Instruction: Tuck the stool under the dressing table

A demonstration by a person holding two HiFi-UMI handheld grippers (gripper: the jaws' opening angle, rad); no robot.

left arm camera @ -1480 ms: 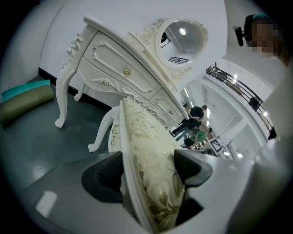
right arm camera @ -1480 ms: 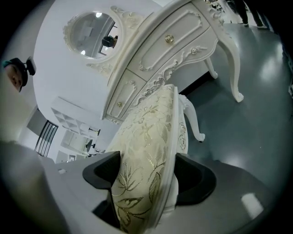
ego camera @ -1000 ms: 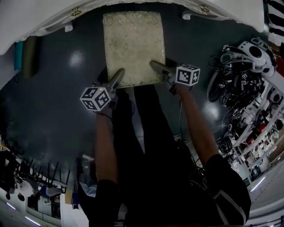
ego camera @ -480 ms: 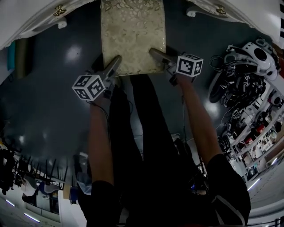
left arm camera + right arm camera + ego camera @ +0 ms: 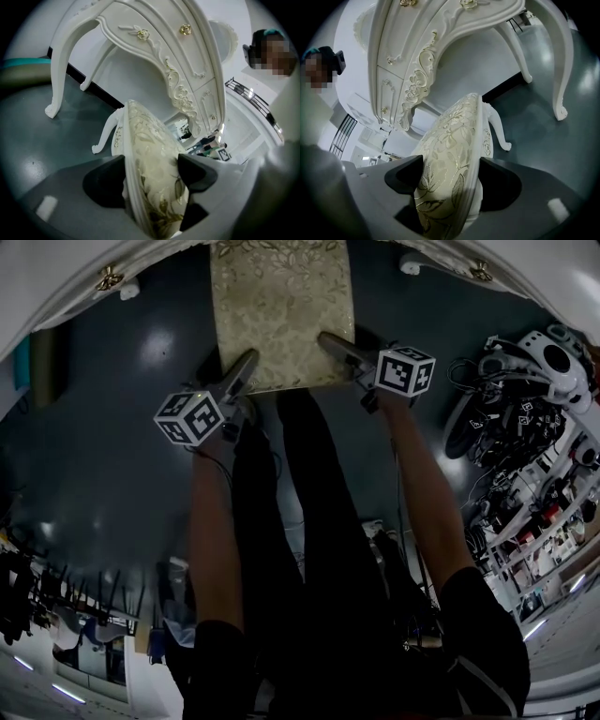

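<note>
The stool (image 5: 281, 315) has a gold floral cushion and white carved legs (image 5: 105, 136). Its far end lies hidden under the white dressing table (image 5: 56, 287). My left gripper (image 5: 242, 367) is shut on the seat's near left corner, and my right gripper (image 5: 330, 341) is shut on the near right corner. In the left gripper view the cushion (image 5: 150, 154) and its white frame fill my left gripper (image 5: 152, 180). The right gripper view shows my right gripper (image 5: 450, 183) clamped the same way on the cushion (image 5: 452, 136). The table's drawers with gold knobs (image 5: 143, 33) rise just ahead.
Curved white table legs (image 5: 56, 93) (image 5: 560, 70) stand on either side of the stool on the dark glossy floor (image 5: 122, 456). A heap of headsets and cables (image 5: 525, 371) lies at the right. The person's dark trouser legs (image 5: 309, 549) stand just behind the stool.
The stool has slid away from me, and its far end has gone under the table's edge. Both grippers have moved with it and kept hold of the near corners.
</note>
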